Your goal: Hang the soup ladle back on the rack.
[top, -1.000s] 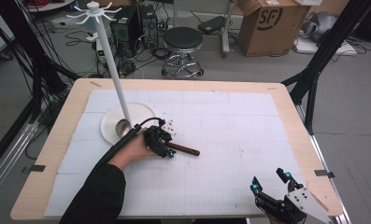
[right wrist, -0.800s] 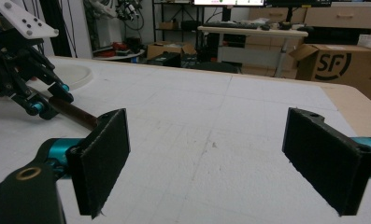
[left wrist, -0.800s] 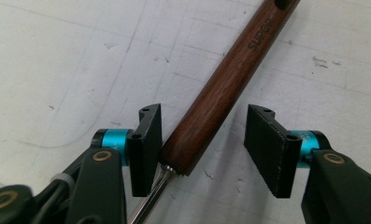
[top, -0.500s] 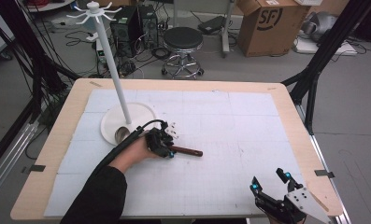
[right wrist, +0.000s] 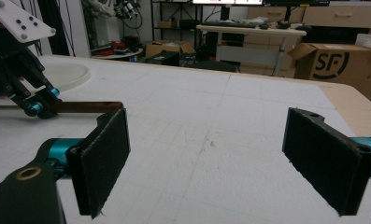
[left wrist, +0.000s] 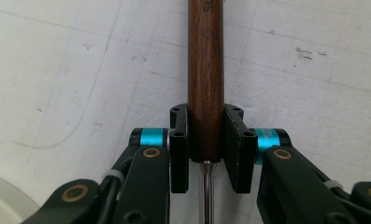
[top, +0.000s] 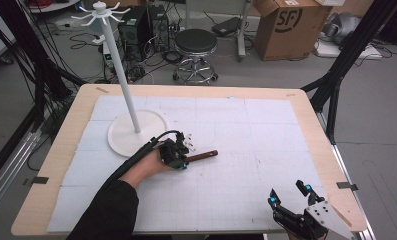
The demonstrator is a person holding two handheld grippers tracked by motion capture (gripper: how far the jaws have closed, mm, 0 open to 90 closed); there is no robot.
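— Dark wood between my left tongs (left wrist: 206, 144); that's the handle (left wrist: 205, 74) of a tool, and both black pads sit flat against its sides, one on each; the jaws have just been closing, and now they press on it.

— Where along the handle?

— At its near end, right where the thin metal shank (left wrist: 206, 196) comes out; the shank runs back between the jaws toward me; the rest of the handle runs straight away from me along the mat.

— And on the table?

— From above, my left tongs (top: 178, 160) are left of the middle, down on the white mat (top: 246, 135), with the handle (top: 203, 156) lying flat and sticking out to the right; whether the tool's far tip is lifted I can't tell; just behind my hand is the round white base (top: 136, 132) of the stand, its pole (top: 121, 70) going up to a ring of hooks.

— Your right tongs?

— Wide apart, nothing between the pads; they're (top: 288, 196) at the near right corner of the table (top: 76, 115), well apart from the tool; from their own camera I see the two pads (right wrist: 103, 158) over bare mat, and the left tongs with the handle (right wrist: 87, 107) far off at the left.
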